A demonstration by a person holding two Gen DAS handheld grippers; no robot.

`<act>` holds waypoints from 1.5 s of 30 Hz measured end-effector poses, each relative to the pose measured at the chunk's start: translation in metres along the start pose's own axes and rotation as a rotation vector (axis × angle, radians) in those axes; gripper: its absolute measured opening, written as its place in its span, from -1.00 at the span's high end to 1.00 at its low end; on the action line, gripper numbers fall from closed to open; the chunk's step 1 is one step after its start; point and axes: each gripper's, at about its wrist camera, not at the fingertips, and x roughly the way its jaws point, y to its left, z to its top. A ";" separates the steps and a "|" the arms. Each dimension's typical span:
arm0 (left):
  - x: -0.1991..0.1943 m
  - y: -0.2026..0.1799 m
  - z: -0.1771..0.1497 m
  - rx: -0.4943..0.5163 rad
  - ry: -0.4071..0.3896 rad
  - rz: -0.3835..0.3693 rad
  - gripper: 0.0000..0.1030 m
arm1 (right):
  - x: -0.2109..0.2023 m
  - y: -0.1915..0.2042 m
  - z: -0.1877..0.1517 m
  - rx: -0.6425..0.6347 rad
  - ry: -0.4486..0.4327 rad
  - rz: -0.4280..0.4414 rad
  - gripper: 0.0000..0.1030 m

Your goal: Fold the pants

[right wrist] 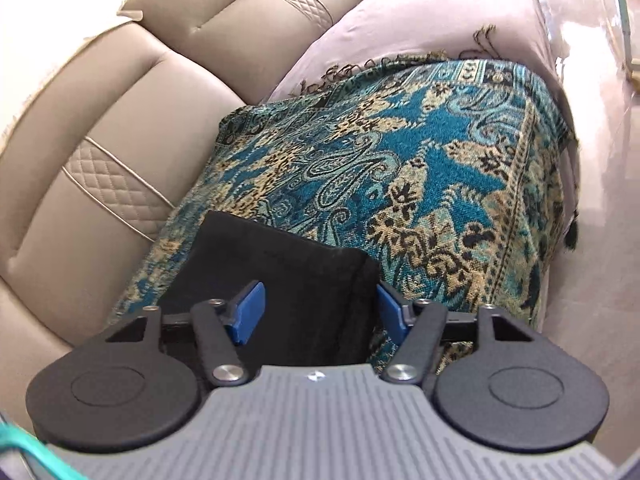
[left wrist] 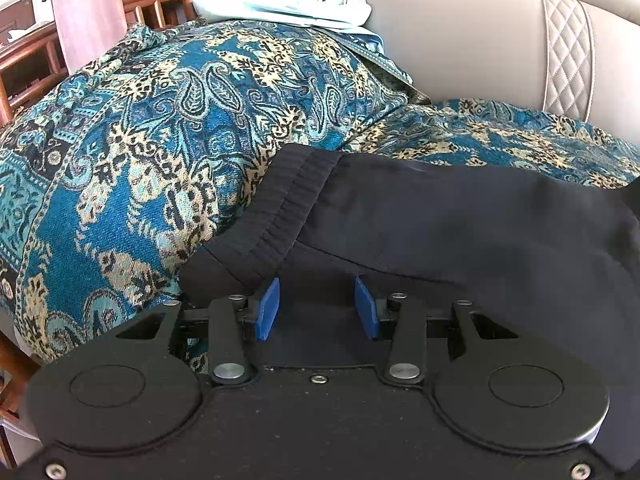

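The black pants [left wrist: 460, 232] are laid on a teal paisley throw [left wrist: 152, 128] that is spread over the seat of a beige leather sofa [right wrist: 104, 128].

In the left wrist view the ribbed waistband [left wrist: 288, 200] is seen at about 12 o'clock from the left tool [left wrist: 317, 306], running from 11 toward 7 o'clock, and the body of the garment stretches off toward 3 o'clock. The left tool is held wide, its blue pads [left wrist: 269, 309] apart, with dark cloth lying under and between them but not pinched.

In the right wrist view a narrower end of the pants [right wrist: 280, 276] is seen, judged to be the leg end, with its cut edge at 12 o'clock from the right tool [right wrist: 318, 308]. The right tool is also spread wide; one pad is set over the cloth and the other just beside the cloth's 3 o'clock edge. Nothing is gripped.

The long axis of the garment is judged to run between the two tools, so each end is nearer to one hand: waistband to the left, leg end to the right. A lengthwise fold would turn on this, one end being carried along that axis onto the other. A pile of pale folded cloth [left wrist: 288, 0] is seen at the left view's 12 o'clock, well apart from the pants.
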 end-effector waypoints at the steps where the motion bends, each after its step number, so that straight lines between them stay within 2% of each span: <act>1: 0.000 0.001 0.001 -0.002 0.004 -0.006 0.20 | 0.000 0.005 -0.002 -0.028 -0.005 -0.027 -0.11; 3: 0.001 0.004 0.001 -0.008 0.009 -0.016 0.20 | 0.000 0.013 -0.005 -0.096 -0.013 -0.083 0.13; 6: 0.001 0.004 0.001 -0.004 0.007 -0.019 0.20 | 0.000 0.018 -0.008 -0.129 -0.023 -0.110 0.26; 7: 0.001 0.004 0.000 -0.001 0.005 -0.018 0.20 | 0.000 0.017 -0.008 -0.121 -0.028 -0.111 0.38; 8: 0.001 0.004 0.000 0.000 0.004 -0.018 0.20 | 0.000 0.015 -0.008 -0.107 -0.034 -0.115 0.71; 9: 0.001 0.004 0.000 0.000 0.004 -0.018 0.20 | -0.001 0.013 -0.008 -0.078 -0.036 -0.099 0.80; 11: 0.001 0.004 0.001 -0.004 0.006 -0.020 0.20 | -0.006 0.014 -0.009 -0.015 -0.053 -0.051 0.81; 13: 0.001 0.004 0.001 -0.007 0.008 -0.021 0.20 | -0.011 0.027 -0.013 -0.027 -0.080 -0.021 0.81; 16: 0.000 0.004 0.001 -0.011 0.008 -0.020 0.20 | -0.014 0.060 -0.022 -0.094 -0.090 0.042 0.81; 20: 0.000 0.004 0.001 -0.020 0.006 -0.016 0.19 | -0.012 0.125 -0.060 -0.253 -0.019 0.182 0.81; 23: 0.000 0.004 0.001 -0.024 0.009 -0.016 0.19 | -0.017 0.186 -0.119 -0.475 0.057 0.301 0.81; 25: 0.000 0.004 0.002 -0.025 0.011 -0.017 0.19 | -0.025 0.222 -0.172 -0.627 0.135 0.402 0.81; 28: 0.000 0.004 0.001 -0.023 0.009 -0.016 0.19 | -0.046 0.253 -0.248 -0.832 0.232 0.526 0.81; 31: -0.001 0.004 0.002 -0.020 0.006 -0.017 0.19 | -0.074 0.265 -0.309 -0.982 0.285 0.628 0.81; 34: -0.001 0.004 0.001 -0.020 0.003 -0.019 0.19 | -0.096 0.266 -0.337 -1.059 0.296 0.691 0.81; 45: -0.004 0.001 -0.002 0.001 -0.014 -0.016 0.17 | -0.121 0.254 -0.358 -1.198 0.202 0.704 0.81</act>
